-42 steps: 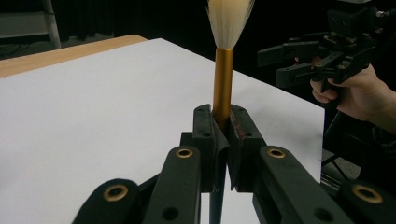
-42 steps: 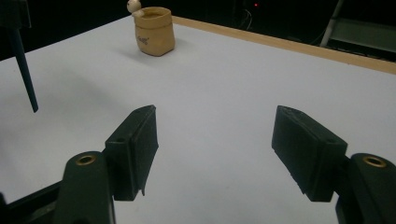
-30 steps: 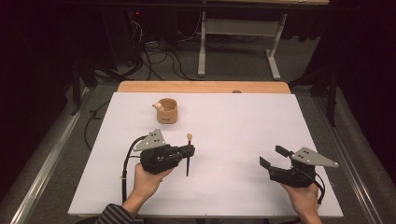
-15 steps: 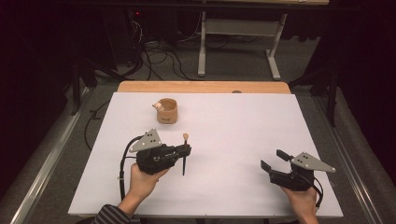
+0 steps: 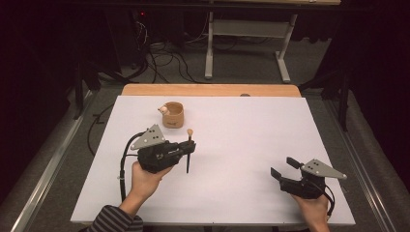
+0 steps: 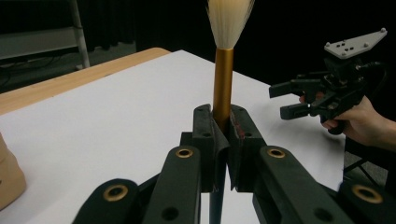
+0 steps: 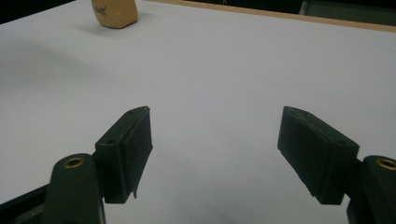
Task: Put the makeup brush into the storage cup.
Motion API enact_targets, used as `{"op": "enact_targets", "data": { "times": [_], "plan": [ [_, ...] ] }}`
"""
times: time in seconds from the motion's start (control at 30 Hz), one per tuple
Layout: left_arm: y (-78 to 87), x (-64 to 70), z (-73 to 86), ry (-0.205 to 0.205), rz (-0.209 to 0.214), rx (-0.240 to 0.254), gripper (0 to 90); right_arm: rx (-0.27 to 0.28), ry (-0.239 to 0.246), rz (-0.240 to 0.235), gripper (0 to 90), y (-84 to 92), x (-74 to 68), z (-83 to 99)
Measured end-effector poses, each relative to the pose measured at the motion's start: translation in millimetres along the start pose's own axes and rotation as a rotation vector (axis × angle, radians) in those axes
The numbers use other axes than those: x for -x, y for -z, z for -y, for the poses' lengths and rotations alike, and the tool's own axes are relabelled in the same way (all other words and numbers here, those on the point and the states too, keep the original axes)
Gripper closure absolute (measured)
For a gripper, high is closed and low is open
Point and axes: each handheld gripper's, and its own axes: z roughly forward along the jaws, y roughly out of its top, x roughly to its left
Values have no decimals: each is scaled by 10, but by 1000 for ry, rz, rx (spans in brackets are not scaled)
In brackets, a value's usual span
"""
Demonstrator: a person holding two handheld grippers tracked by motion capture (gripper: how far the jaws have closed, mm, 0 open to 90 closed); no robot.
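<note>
We see the left gripper (image 5: pixel 187 149) pinching a brush (image 6: pixel 223 88) upright above the white table (image 5: pixel 241 125), near the wooden cup (image 5: pixel 172 114). Right gripper (image 7: pixel 215 154) spread, holding nothing.

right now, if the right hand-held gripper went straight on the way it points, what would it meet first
Probably nothing close: the right hand-held gripper has open jaws facing bare white table. The tan cup sits far off, left of its line, though depth is unclear.

Lab: cables (image 5: pixel 159 58), dark curtains (image 5: pixel 43 53)
</note>
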Motion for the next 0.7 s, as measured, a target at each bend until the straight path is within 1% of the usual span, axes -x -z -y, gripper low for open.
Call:
{"op": "enact_targets", "data": {
  "times": [0.13,0.3,0.43,0.53,0.7],
  "plan": [
    [9,-14,-35,2,-5,14,835,-3,15,-8,277,-10,-12,6],
    [21,-47,-69,4,-14,24,835,-2,15,-10,279,-11,-18,9],
    [24,-100,-109,4,-29,27,835,-4,13,-10,279,-10,-28,14],
    [22,-137,-139,5,-42,30,835,-3,20,-12,279,-7,-30,17],
    [20,-204,-175,16,-56,31,835,-10,18,-12,280,-17,-43,13]
  ]
}}
